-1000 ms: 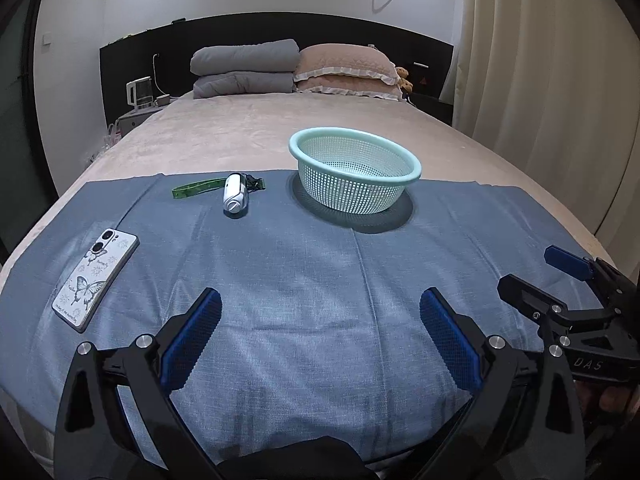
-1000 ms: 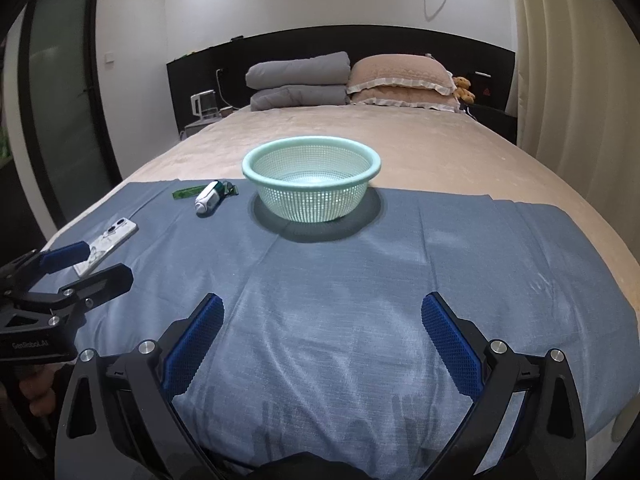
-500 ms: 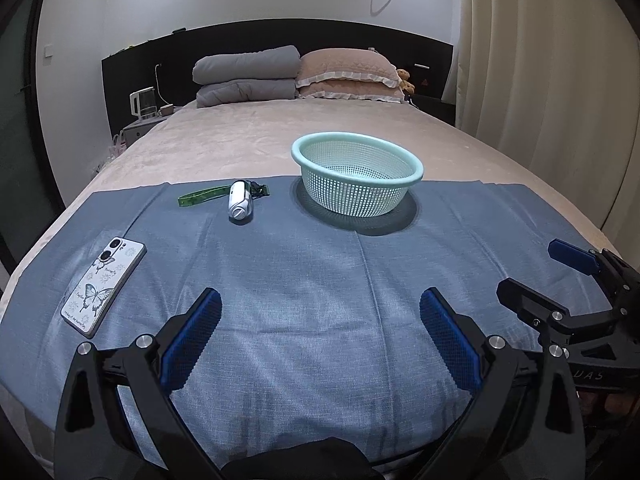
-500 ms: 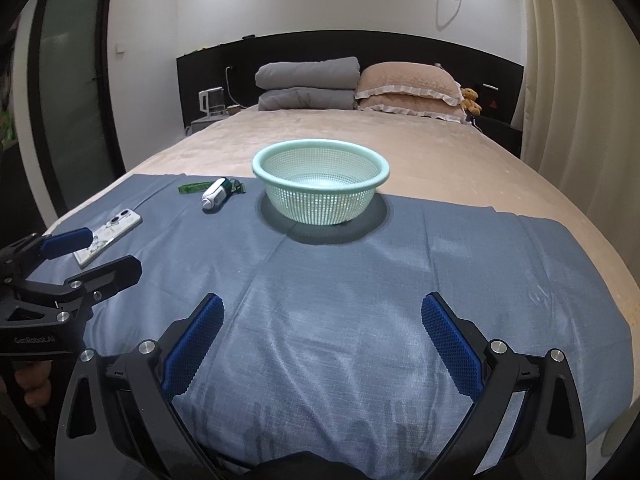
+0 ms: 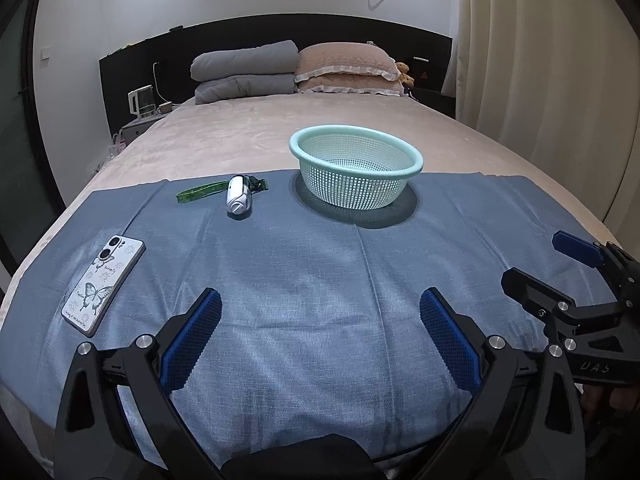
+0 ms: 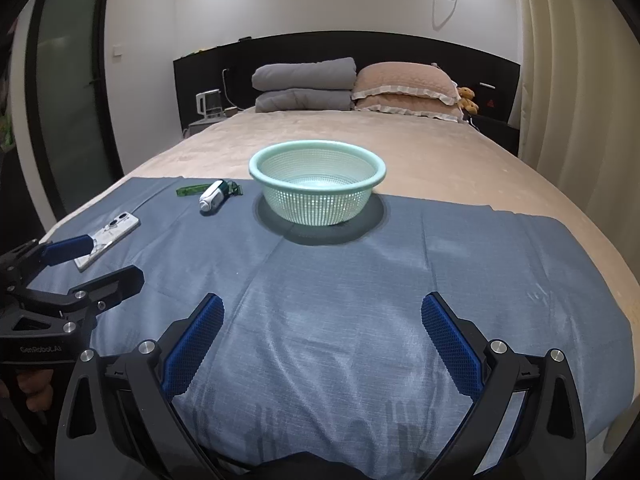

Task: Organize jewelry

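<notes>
Both views sit slightly higher than before. Left tongs and right tongs released, holding nothing. Basket at cloth's far edge; strap, device left of it; phone near left edge

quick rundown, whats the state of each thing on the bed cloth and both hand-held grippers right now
left hand-held gripper: open, holds nothing
right hand-held gripper: open, holds nothing
basket: upright, looks empty
phone: flat, back side up
small white device: lying on its side
green strap: flat on the cloth
</notes>
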